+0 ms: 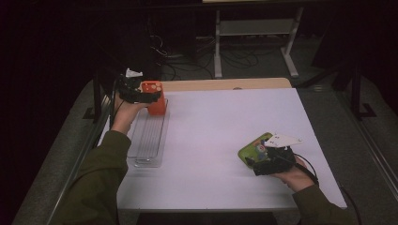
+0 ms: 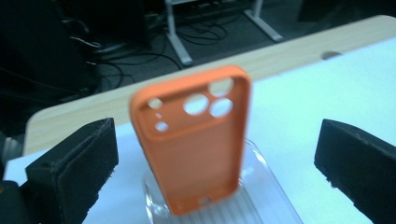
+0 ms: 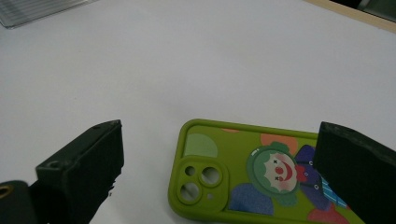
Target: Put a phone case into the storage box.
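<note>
An orange phone case point(image 1: 153, 97) point(image 2: 196, 140) stands upright at the far end of a clear ribbed tray point(image 1: 148, 140) point(image 2: 275, 200) on the table's left side. My left gripper point(image 1: 143, 95) point(image 2: 217, 135) is open, its jaws wide on either side of the case and apart from it. At the right front lies a green phone case point(image 1: 253, 146) point(image 3: 252, 177) with a clown picture, flat on the white table. My right gripper point(image 1: 256, 161) point(image 3: 219, 140) hangs open just over its near end, nothing between the pads.
The white table top point(image 1: 225, 122) has a wooden strip point(image 1: 225, 84) along its far edge. Behind it stand a metal frame point(image 1: 253, 42) and loose cables on the dark floor. The tray's near half holds nothing.
</note>
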Tool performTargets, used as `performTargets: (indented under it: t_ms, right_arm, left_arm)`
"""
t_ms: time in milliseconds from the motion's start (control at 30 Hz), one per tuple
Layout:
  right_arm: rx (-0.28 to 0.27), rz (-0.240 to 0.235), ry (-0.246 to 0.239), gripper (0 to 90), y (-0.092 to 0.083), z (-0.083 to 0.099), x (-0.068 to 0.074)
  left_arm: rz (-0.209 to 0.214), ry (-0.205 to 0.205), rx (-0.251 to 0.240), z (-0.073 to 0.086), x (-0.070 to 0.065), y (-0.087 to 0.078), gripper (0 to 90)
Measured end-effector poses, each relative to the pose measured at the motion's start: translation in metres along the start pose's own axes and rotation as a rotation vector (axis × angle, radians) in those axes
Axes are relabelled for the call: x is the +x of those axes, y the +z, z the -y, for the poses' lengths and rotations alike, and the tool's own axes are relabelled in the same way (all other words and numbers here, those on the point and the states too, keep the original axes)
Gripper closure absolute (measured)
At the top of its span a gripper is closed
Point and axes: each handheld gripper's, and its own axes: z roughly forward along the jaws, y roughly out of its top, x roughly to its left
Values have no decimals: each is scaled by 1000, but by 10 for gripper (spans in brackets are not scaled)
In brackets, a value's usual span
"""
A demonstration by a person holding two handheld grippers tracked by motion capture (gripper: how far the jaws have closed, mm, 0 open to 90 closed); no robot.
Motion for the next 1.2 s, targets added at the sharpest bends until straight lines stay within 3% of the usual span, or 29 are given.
performTargets:
  t_ms: [100, 367, 633, 733, 933, 967, 1200]
  right_arm:
    - [1, 3, -4, 12, 0, 0, -1]
    - [9, 4, -8, 12, 0, 1, 0]
    - [14, -9, -10, 12, 1, 1, 0]
    - [23, -14, -12, 12, 2, 1, 0]
    - [23, -7, -11, 12, 2, 0, -3]
    - [23, -4, -14, 12, 2, -1, -4]
    - [51, -1, -13, 12, -1, -5, -11]
  left_arm:
    - [32, 18, 25, 5, -3, -6, 0]
    - [81, 68, 27, 16, -15, -26, 0]
    - [178, 83, 0, 26, -36, -40, 0]
    - [234, 80, -6, 29, -45, -42, 0]
    - [303, 122, 0, 36, -63, -42, 0]
    - [318, 110, -1, 38, -68, -43, 0]
    - [407, 144, 3, 49, -89, -46, 0]
